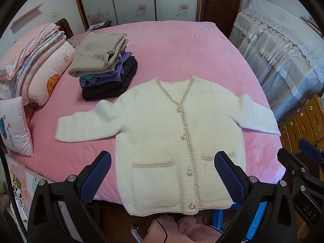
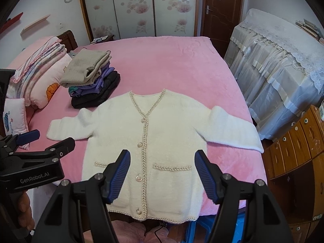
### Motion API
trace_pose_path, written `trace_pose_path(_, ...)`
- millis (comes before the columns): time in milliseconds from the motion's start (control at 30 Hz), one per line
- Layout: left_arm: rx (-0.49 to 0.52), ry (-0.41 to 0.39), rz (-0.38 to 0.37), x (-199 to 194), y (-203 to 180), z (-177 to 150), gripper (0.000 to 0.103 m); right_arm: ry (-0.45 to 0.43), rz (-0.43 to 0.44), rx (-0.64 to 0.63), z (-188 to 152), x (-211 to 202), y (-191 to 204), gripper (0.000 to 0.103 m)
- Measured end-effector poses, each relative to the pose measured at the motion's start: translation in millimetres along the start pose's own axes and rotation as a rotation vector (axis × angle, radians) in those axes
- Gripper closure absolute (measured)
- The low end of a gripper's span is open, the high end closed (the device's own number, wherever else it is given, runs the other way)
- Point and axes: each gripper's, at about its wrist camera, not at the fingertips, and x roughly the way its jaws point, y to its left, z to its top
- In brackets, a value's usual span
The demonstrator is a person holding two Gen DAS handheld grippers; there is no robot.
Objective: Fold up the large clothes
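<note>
One white cardigan [image 1: 162, 133] lies face up and flat on the pink bed [image 1: 182, 46], both sleeves spread out to the sides, its hem at the near edge of the bed. Four pearl buttons run down its braided front, and two braid-trimmed pockets sit low on either side of them. Beyond its left shoulder stands one stack of folded clothes [image 1: 105, 68]: a beige knit on top, purple pieces under it, black at the bottom. Two pillows [image 1: 14, 125] and one folded quilt [image 1: 38, 64] rest at the head of the bed.

Two claws hang above the cardigan's lower half. The left claw [image 1: 162, 158] is spread wide and empty. The right claw [image 2: 162, 158] is likewise released, gripping nothing, and neither touches the fabric.
</note>
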Motion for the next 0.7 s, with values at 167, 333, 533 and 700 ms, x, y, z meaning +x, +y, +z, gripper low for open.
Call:
trace_pose_path(167, 0.003, 0.018, -0.019, 10.2, 16.0, 7.6, 0.002, 0.017, -0.028, 0.02, 2.1, 4.0, 13.0, 0.037)
trace_pose_path(333, 0.012, 0.017, -0.034, 14.8, 28.5, 13.1, 0.002, 0.025, -0.053, 0.019, 4.2, 4.8, 28.5, 0.037)
trace_pose_path(533, 0.065, -0.026, -0.057, 13.7, 32.8, 21.1, 0.002, 0.015, -0.086, 0.041, 7.1, 2.3, 39.2, 0.037)
trace_pose_path(700, 0.106, -0.089, -0.072, 7.0, 31.8, 28.8, 0.002, 0.001, -0.13, 0.083, 6.4, -2.4, 38.5, 0.037)
